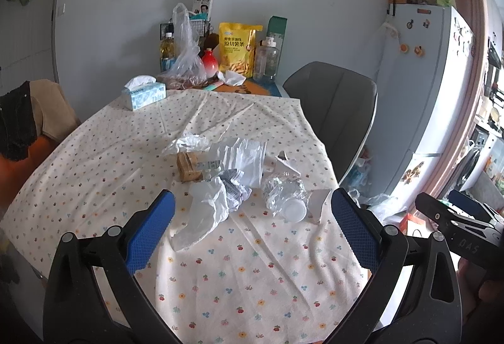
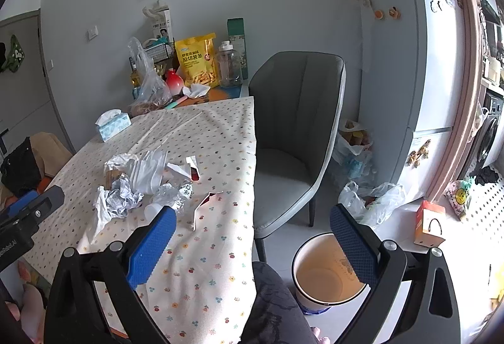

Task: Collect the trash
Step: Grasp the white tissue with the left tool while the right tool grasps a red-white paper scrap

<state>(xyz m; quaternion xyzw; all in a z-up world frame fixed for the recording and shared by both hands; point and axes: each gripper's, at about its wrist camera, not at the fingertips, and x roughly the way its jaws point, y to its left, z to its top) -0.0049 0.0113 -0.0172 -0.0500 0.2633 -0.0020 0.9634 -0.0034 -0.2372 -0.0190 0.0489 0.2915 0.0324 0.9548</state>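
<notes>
Floral-clothed table [image 1: 94, 174], crushed bottle [image 1: 285, 194], crumpled wrappers [image 1: 233, 189], tissue box [image 1: 144, 93]

Home dining corner beside kitchen. Table [image 1: 94, 174] under floral cloth, littered with wrappers and crushed plastic bottle [image 1: 283, 192]. Grey padded chair [image 2: 296, 129] beside table. Tissue box [image 1: 143, 93], yellow snack bag [image 1: 237, 49], oil bottle [image 1: 167, 52] against wall. White fridge [image 2: 419, 60] with magnets. Washing machine [image 2: 489, 129] through doorway. Waste bin [image 2: 324, 278] on floor.

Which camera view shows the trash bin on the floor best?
The right wrist view: the trash bin stands on the floor beside the table, with its open, empty inside visible. The left wrist view does not show it at all.
</notes>
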